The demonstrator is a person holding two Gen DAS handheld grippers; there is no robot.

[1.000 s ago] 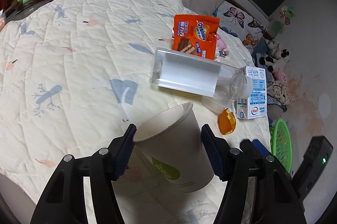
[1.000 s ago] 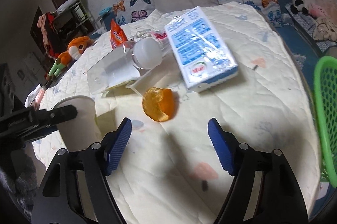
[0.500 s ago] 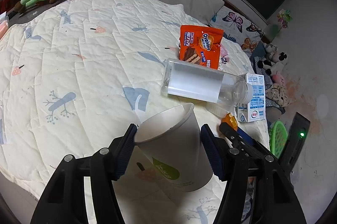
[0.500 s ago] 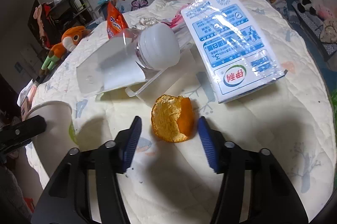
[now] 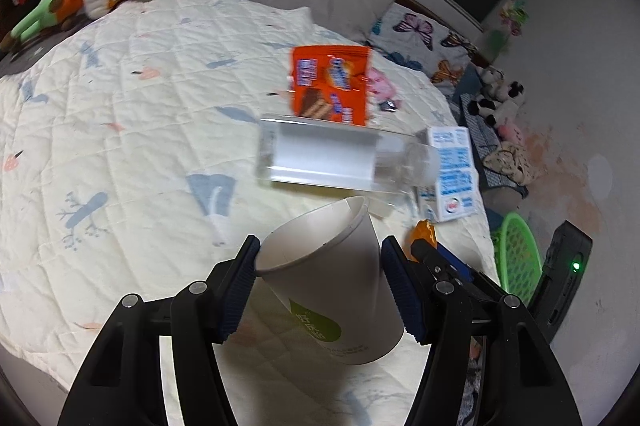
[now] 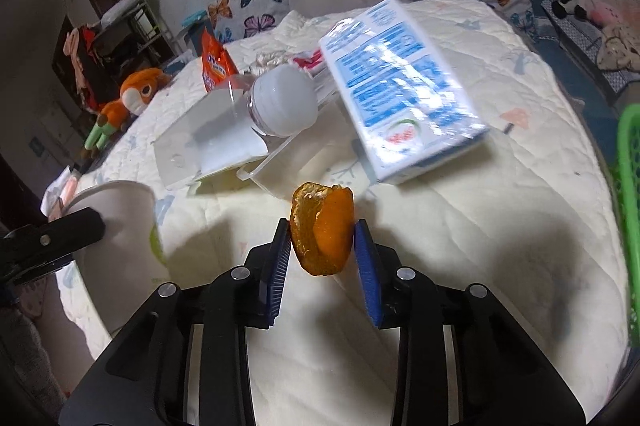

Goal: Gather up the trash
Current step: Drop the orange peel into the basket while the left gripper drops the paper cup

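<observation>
Two grippers were at work over the quilted bed (image 6: 460, 246). Since a second earlier, the right gripper (image 6: 322, 250) had gone from hanging wide over the orange peel (image 6: 322, 230) to bracketing it: its jaws were closing, now narrow, with the peel upright between the blue pads (image 6: 280, 266) at the centre of the right wrist view. Both pads appeared to touch the peel's sides, though how firmly could not be told. The left gripper (image 5: 320, 286) had not changed its hold; it gripped the white paper cup (image 5: 332, 286), tilted with its mouth toward the upper left, low in the left wrist view.

That change meant the peel was probably about to come off the quilt, one more piece of trash secured. The cup looked like a handy place for it, or else the green basket (image 6: 630, 193) at the right edge of the frame. More litter lay above the peel: a clear bottle (image 6: 248, 121) with a white cap, a milk carton (image 6: 400, 89) in the upper middle, and an orange snack wrapper (image 6: 216, 63) toward the upper left, none of them gathered yet.
</observation>
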